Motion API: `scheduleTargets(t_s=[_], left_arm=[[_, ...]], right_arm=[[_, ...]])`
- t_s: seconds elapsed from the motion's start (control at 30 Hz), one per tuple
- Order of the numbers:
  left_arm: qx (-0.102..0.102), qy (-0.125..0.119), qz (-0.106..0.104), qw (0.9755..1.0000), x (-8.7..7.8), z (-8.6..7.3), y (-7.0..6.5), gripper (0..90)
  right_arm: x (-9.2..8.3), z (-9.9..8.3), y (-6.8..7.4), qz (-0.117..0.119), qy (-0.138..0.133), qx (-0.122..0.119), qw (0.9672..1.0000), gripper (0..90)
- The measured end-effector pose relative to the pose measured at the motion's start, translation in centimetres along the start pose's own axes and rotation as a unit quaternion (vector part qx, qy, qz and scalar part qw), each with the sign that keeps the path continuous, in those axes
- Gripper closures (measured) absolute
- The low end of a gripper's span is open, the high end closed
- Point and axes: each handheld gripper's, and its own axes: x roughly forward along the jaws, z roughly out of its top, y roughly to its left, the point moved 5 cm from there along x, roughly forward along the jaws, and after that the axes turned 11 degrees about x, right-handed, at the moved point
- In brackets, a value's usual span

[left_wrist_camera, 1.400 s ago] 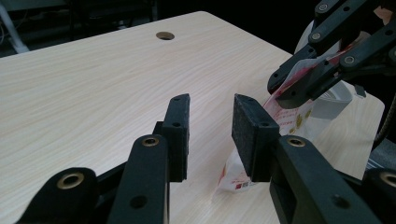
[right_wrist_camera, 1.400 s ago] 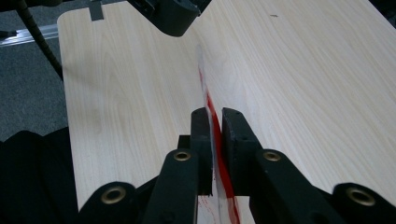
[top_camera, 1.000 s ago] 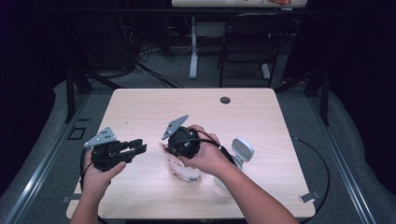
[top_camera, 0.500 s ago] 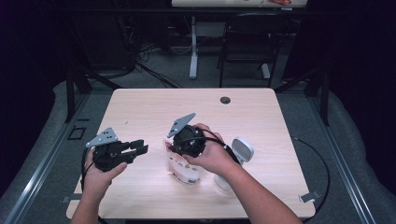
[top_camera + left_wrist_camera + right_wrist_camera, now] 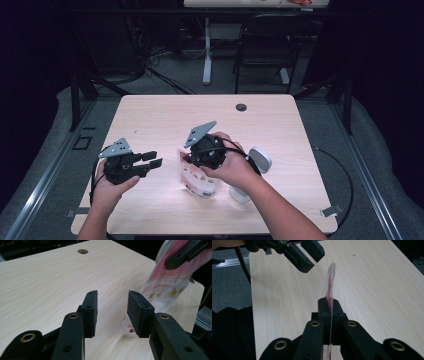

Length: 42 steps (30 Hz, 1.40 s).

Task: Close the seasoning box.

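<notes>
My right gripper (image 5: pixel 328 306) has its jaws pressed together on the top edge of one clear plastic bag (image 5: pixel 329 287) printed in red and pink; in the right gripper view the bag's edge stands up thin between the two black jaws. From above, I see that bag (image 5: pixel 197 180) hanging under the right gripper (image 5: pixel 192 159) with its bottom resting on the table (image 5: pixel 280 125), near the middle of the front half.

My left gripper (image 5: pixel 112 307) has its jaws spread, and they have just been opening further; nothing sits between the two pads (image 5: pixel 90 311), just bare wood. In the left gripper view the bag (image 5: pixel 167 287) hangs just beyond the right-hand pad, tilted, its lower corner touching the tabletop. In the high view the left gripper (image 5: pixel 152 160) points toward the bag from the left, close to it but apart.

Count so far: two grippers, two hands, one bag. Further out, one white round object on a stem (image 5: pixel 255 167) lies just right of my right hand (image 5: pixel 232 167); I cannot tell what it is. One dark round hole (image 5: pixel 241 107) sits near the table's far edge. Beyond the table stands one white post (image 5: pixel 207 55).
</notes>
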Motion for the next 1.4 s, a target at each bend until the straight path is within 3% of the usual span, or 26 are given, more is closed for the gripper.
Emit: scheduleTargets(t_s=[0.3,0.37,0.67,0.8,0.97,1.13,1.4], left_arm=[[0.007,0.003,-0.015,0.9999,0.8,-0.5,0.0,53.5],[0.011,0.002,-0.030,0.9995,1.2,-0.6,-0.3,51.6],[0.023,-0.001,-0.065,0.9976,2.2,-0.9,-1.1,46.0],[0.031,0.004,-0.098,0.9947,2.9,-1.0,-1.8,44.2],[0.049,0.011,-0.112,0.9925,3.5,-1.1,-2.5,43.9],[0.050,0.010,-0.120,0.9915,4.1,-1.2,-3.0,43.5],[0.061,0.013,-0.141,0.9881,5.1,-1.3,-4.1,41.2]], right_arm=[[-1.0,-0.1,0.1,-0.002,-0.008,-0.004,1.0000,90.0],[-1.4,-0.1,0.1,0.000,-0.009,-0.007,0.9999,90.0],[-2.7,-0.2,0.1,0.015,-0.013,-0.018,0.9996,90.0],[-3.2,-0.3,0.1,0.023,-0.016,-0.022,0.9993,90.0],[-3.8,-0.4,-0.1,0.028,-0.015,-0.026,0.9992,90.0],[-4.5,-0.4,-0.1,0.030,-0.015,-0.035,0.9988,90.0],[-5.1,-0.1,0.2,0.034,-0.020,-0.044,0.9983,90.0]])
